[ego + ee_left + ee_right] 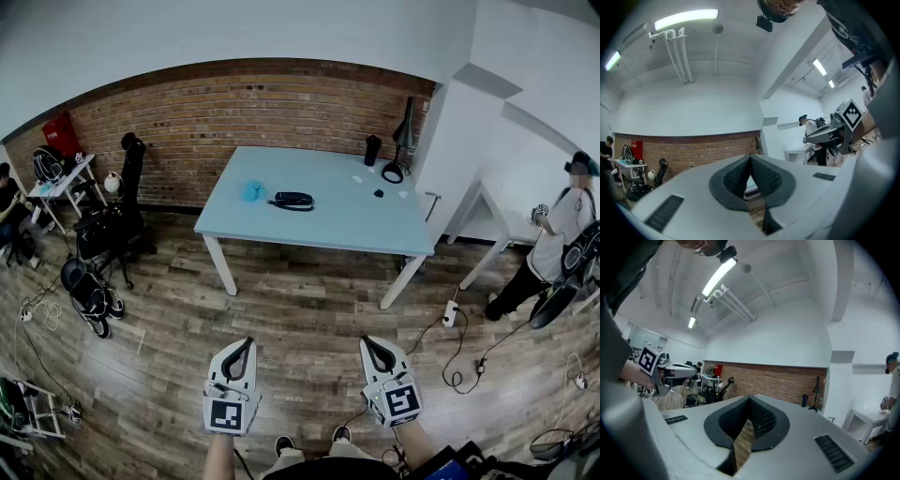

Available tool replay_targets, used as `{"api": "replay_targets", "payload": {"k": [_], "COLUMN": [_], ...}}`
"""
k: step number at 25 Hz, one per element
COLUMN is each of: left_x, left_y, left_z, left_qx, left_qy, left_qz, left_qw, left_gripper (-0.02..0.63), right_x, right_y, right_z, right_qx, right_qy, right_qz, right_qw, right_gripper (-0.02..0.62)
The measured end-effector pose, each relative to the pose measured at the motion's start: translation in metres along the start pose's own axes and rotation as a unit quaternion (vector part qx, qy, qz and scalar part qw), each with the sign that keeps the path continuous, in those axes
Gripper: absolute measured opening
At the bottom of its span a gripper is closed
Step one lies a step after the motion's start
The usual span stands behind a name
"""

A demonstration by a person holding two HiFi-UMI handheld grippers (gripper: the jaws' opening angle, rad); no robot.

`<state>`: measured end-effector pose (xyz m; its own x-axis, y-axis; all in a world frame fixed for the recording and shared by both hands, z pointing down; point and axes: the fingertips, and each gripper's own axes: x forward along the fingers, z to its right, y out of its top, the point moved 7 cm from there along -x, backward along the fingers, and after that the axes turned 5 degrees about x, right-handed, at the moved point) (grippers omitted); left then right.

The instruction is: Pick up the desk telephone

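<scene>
At the lower left of the head view, the left gripper hangs over the wooden floor. Its jaws are closed tip to tip with nothing between them. The desk telephone lies well apart from it on the pale blue worktop in the upper middle, just right of a blue object. At the lower right, the right gripper has its jaws likewise pressed together and empty.
</scene>
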<state>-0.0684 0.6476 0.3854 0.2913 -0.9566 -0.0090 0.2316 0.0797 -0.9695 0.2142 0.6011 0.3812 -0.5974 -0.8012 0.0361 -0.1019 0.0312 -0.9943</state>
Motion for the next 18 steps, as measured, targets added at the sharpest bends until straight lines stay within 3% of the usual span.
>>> {"api": "replay_targets", "payload": {"k": [8,11,14,18], "left_x": [-0.022,-0.031,-0.042,-0.039], "left_y": [-0.009,-0.013,-0.020,-0.019], "left_z": [-0.006,-0.003,-0.006,-0.005], "left_qx": [-0.001,-0.004,-0.007,-0.006], "left_qy": [-0.020,-0.040,-0.047,-0.038], "left_qz": [-0.017,-0.023,-0.024,-0.015], "left_qw": [0.9997,0.9989,0.9986,0.9991], "left_gripper": [0.018,0.018,0.018,0.018], "right_x": [-0.006,-0.009,-0.008,-0.007], "right_y": [-0.010,-0.014,-0.017,-0.019], "right_z": [-0.049,-0.063,-0.075,-0.078], "right_qx": [-0.020,-0.047,-0.019,-0.010], "right_qy": [0.069,0.060,0.040,0.051], "right_qz": [-0.036,-0.048,-0.050,-0.039], "right_qw": [0.997,0.996,0.998,0.998], "right_gripper": [0.028,0.028,0.028,0.028]}}
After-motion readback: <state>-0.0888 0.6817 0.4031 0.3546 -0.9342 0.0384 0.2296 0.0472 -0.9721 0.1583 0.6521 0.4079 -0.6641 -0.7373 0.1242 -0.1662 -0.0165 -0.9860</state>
